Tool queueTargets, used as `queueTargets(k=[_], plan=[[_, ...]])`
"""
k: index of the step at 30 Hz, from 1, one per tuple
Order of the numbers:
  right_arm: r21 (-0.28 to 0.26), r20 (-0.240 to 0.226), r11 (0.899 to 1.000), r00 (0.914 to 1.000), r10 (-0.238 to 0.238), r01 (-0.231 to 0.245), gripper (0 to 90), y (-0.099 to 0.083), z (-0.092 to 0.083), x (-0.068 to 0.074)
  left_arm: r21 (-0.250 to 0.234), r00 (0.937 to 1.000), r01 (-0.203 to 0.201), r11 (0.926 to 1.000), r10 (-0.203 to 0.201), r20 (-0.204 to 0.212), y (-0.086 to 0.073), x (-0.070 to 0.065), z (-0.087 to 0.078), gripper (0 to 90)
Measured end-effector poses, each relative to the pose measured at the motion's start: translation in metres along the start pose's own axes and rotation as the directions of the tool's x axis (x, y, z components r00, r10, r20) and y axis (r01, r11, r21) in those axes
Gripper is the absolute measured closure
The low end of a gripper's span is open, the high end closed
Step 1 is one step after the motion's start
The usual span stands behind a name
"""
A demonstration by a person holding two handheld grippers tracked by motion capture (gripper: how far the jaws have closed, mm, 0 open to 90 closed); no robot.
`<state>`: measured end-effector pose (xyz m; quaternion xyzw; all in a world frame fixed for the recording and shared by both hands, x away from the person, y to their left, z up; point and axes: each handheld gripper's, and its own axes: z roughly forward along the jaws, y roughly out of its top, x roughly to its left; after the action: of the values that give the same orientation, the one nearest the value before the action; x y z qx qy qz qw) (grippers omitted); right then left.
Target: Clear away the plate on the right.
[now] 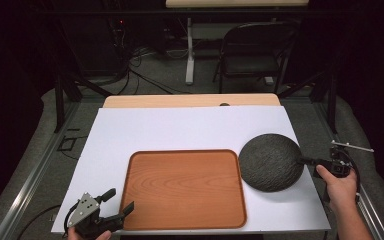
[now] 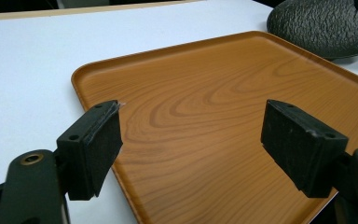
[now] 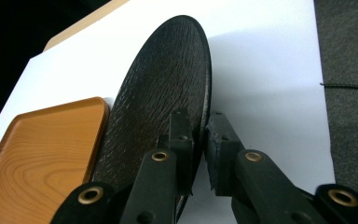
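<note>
Right claw (image 1: 307, 161) pinches the dark plate's (image 1: 271, 162) rim; left claw (image 1: 118, 201) gapes over the wooden tray (image 1: 184, 187). Next, probably: carry plate onto tray.

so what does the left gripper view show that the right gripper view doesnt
Left gripper view alone: the left gripper with its jaws spread wide, open over the near corner of the wooden tray, with nothing between them.

Right gripper view alone: the right gripper with its jaws closed on the rim of the dark textured plate, and grey floor beyond the table edge.

Both: the tray, the plate beside it, and the white table cover.
</note>
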<state>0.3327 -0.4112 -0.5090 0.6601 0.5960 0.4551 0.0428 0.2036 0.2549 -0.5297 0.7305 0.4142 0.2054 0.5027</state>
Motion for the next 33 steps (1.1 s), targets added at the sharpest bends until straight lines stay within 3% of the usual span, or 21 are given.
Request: queueTargets(k=[6,10,16,23,33], plan=[[0.053,0.01,0.998,0.9998,-0.018,0.017,83.2,0.015,0.003,0.006,0.002,1.0,0.0,1.0,0.0,-0.002,0.0,0.0,0.0,20.4],[0.089,0.01,0.996,1.0,0.0,-0.001,84.0,0.024,0.006,0.005,0.002,1.0,0.0,1.0,0.0,-0.002,0.0,0.0,0.0,20.5],[0.098,-0.007,0.995,0.9996,0.026,-0.026,85.3,0.029,0.007,0.006,0.003,1.0,0.001,1.0,-0.001,-0.001,0.0,0.0,0.0,20.5],[0.115,-0.001,0.993,1.0,0.002,-0.002,86.0,0.035,0.006,0.012,0.004,1.0,0.002,1.0,-0.002,-0.001,0.0,0.0,0.0,20.4],[0.144,0.046,0.989,0.9982,-0.038,0.031,86.5,0.048,0.006,0.035,0.007,1.0,0.005,1.0,-0.005,-0.001,0.0,0.001,0.001,20.4]])
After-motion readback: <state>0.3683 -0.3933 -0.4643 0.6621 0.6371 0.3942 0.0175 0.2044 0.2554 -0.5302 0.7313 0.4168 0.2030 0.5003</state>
